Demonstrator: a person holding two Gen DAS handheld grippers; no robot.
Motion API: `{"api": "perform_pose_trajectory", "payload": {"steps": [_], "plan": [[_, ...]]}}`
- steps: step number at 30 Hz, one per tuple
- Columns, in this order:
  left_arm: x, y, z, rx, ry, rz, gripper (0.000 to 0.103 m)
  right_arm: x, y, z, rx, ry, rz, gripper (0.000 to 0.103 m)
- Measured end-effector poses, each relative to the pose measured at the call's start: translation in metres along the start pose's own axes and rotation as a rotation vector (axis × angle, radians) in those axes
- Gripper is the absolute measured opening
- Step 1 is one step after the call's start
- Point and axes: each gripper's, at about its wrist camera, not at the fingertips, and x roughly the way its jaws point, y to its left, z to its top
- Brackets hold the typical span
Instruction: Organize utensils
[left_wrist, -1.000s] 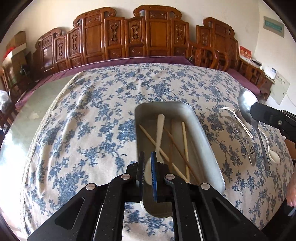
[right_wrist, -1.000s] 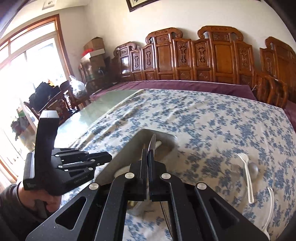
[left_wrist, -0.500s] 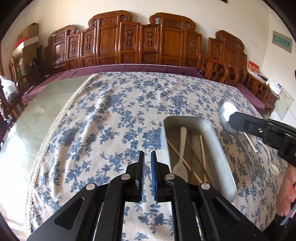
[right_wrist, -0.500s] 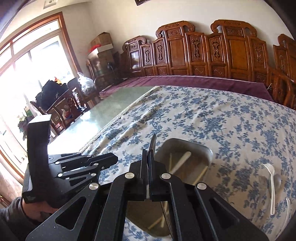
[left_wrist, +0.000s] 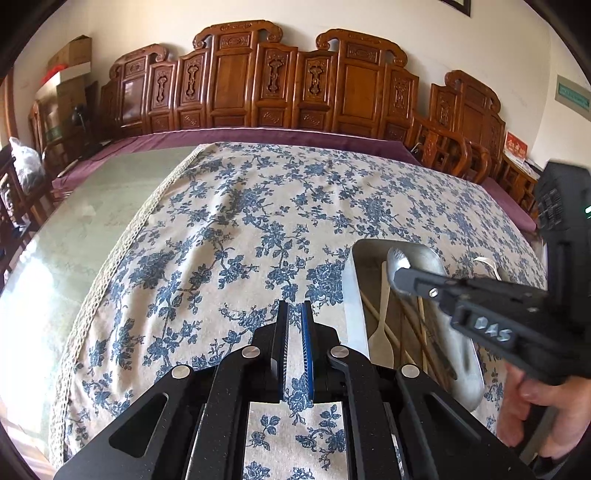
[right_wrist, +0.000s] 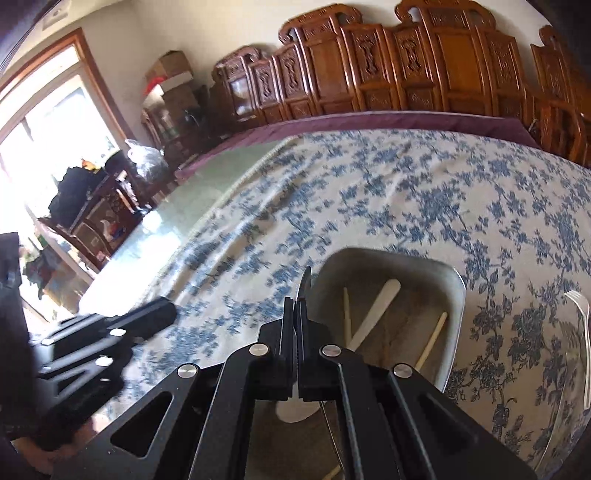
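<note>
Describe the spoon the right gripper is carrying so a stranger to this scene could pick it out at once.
Start at the blue-flowered tablecloth and find the metal tray on it. Over that tray the right gripper is shut on a metal spoon, its shiny bowl sticking out past the fingertips. Unlike the pale spatula and chopsticks lying in the tray, it is silver and held in the air.

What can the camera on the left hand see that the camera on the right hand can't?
Only the left wrist view shows the round bowl of the metal spoon in the right gripper, and the hand holding that gripper. Only the right wrist view shows the bright window and the white fork lying on the cloth. Both show the metal tray holding chopsticks, the blue flowered tablecloth and carved wooden chairs.
</note>
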Motion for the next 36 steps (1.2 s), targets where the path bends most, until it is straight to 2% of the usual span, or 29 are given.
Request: {"api": "perform_pose_trajectory", "payload": {"steps": [9, 20, 22, 24, 29, 32, 36], "plan": [[0.0, -0.004, 0.0, 0.007, 0.001, -0.005, 0.006, 0.018, -0.024, -0.004, 0.018, 0.048, -0.081, 0.002], [0.001, -0.013, -0.001, 0.026, 0.004, -0.013, 0.006, 0.01, -0.04, -0.002, 0.014, 0.051, -0.094, 0.006], [0.0, -0.016, -0.001, 0.029, 0.0, -0.021, 0.008, -0.003, -0.04, -0.002, -0.001, 0.03, -0.079, 0.006], [-0.001, -0.02, -0.001, 0.033, -0.006, -0.028, 0.013, -0.019, -0.041, -0.003, -0.018, 0.011, -0.082, 0.006], [-0.005, -0.043, -0.002, 0.061, -0.018, -0.059, 0.016, -0.07, -0.051, -0.015, -0.051, -0.039, -0.104, 0.006], [-0.006, -0.06, -0.003, 0.084, -0.018, -0.082, 0.021, -0.104, -0.068, -0.033, -0.078, -0.053, -0.168, 0.006], [-0.007, -0.086, -0.009, 0.13, -0.013, -0.104, 0.022, -0.139, -0.099, -0.059, -0.088, -0.05, -0.26, 0.006]]}}
